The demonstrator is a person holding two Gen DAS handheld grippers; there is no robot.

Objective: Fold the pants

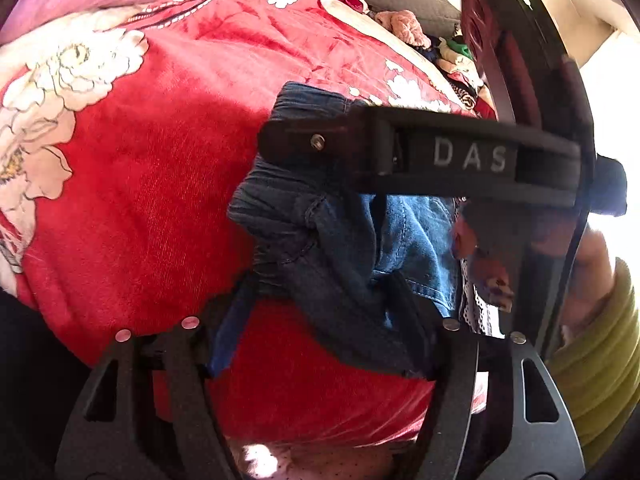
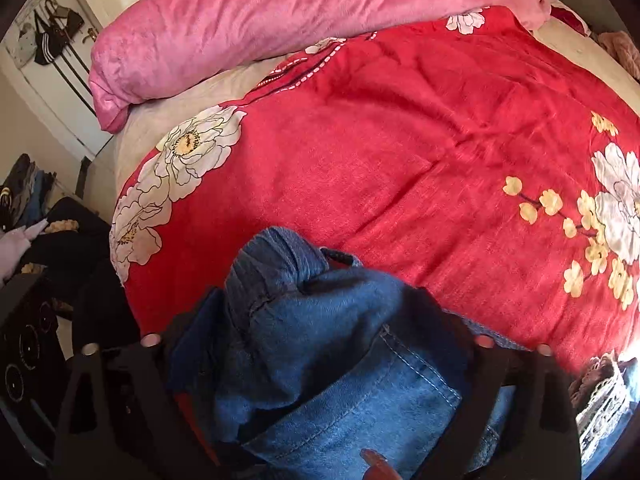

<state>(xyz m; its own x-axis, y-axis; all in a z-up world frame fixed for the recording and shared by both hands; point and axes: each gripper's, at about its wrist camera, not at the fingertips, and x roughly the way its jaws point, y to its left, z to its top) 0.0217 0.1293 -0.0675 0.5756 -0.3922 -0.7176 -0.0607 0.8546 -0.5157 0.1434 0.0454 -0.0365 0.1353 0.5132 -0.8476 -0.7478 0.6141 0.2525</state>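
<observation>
Blue denim pants (image 1: 320,240) lie bunched on a red flowered blanket (image 1: 140,200). My left gripper (image 1: 324,292) holds the bunch at its fingertips, with red blanket showing through the gap lower down. A black finger (image 1: 320,142) of my right gripper crosses this view from the right and rests on the gathered waistband. In the right wrist view the pants (image 2: 320,340) fill the whole gap of my right gripper (image 2: 316,300), touching both fingers. The elastic waistband (image 2: 276,256) sticks up beyond the tips. The rest of the pants is hidden below the frame.
A rolled pink duvet (image 2: 260,24) lies across the far side of the bed. Loose clothes (image 1: 452,52) are piled at the far right corner. Lace-trimmed cloth (image 2: 600,396) lies near the right. A person's green sleeve (image 1: 600,344) and a hand (image 2: 20,240) are close. The bed's left edge (image 2: 120,184) drops to the floor.
</observation>
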